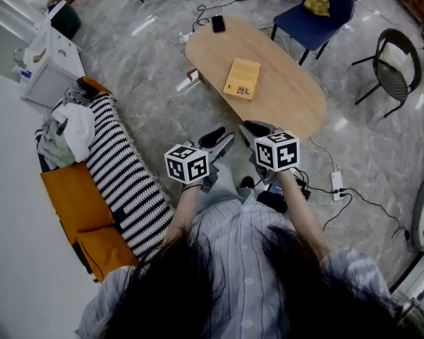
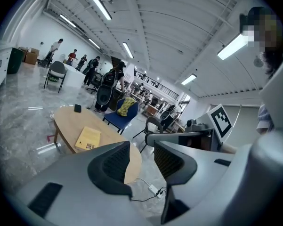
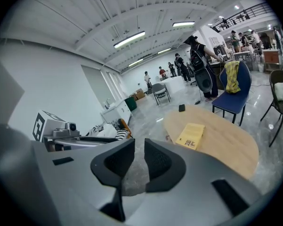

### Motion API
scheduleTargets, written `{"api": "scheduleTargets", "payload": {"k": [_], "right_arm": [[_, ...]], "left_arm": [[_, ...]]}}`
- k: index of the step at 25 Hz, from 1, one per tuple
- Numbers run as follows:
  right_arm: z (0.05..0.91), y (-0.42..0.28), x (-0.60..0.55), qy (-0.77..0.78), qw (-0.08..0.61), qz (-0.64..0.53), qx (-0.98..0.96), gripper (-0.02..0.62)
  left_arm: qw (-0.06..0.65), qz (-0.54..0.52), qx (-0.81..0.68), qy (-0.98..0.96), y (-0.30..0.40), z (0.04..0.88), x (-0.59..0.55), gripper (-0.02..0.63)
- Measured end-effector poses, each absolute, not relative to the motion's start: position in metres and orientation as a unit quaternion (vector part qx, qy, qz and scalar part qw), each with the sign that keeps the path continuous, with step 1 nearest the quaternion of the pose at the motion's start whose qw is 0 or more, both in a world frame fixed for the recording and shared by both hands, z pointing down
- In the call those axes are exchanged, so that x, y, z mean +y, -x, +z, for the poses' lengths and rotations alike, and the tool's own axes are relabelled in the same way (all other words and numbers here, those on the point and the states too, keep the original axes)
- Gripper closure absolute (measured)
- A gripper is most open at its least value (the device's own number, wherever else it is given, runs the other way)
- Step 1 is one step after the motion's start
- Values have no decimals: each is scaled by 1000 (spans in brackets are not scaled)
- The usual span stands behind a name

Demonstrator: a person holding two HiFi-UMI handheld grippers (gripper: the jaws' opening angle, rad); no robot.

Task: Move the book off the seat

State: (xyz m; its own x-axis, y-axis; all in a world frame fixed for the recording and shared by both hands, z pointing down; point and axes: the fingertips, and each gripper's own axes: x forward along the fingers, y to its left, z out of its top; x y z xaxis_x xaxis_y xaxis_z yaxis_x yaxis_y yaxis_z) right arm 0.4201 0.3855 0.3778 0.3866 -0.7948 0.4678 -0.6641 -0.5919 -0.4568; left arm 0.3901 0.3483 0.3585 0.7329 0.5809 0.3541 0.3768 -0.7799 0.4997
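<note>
A yellow book (image 1: 242,78) lies flat on the oval wooden table (image 1: 289,111), near its middle. The left gripper view also shows the book (image 2: 88,138), and so does the right gripper view (image 3: 191,135). Both grippers hover side by side in front of the person's chest, short of the table's near edge and well apart from the book. My left gripper (image 1: 221,138) (image 2: 142,147) stands open with nothing between its jaws. My right gripper (image 1: 256,129) (image 3: 139,147) shows only a narrow gap, also with nothing in it.
An orange sofa (image 1: 74,196) with a striped blanket (image 1: 123,175) and a heap of clothes stands at the left. A black phone (image 1: 218,24) lies at the table's far end. Behind it stands a blue chair (image 1: 314,16), with a black chair (image 1: 395,66) at the right. A power strip (image 1: 336,183) and cables lie on the floor.
</note>
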Motion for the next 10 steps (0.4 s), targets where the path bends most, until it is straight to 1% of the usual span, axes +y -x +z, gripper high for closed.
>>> {"api": "scheduleTargets", "payload": {"k": [10], "right_arm": [[377,-427,380,826,89,-328,450,522]], "left_arm": [[197,242,253,-916,-391,355,337,436]]}}
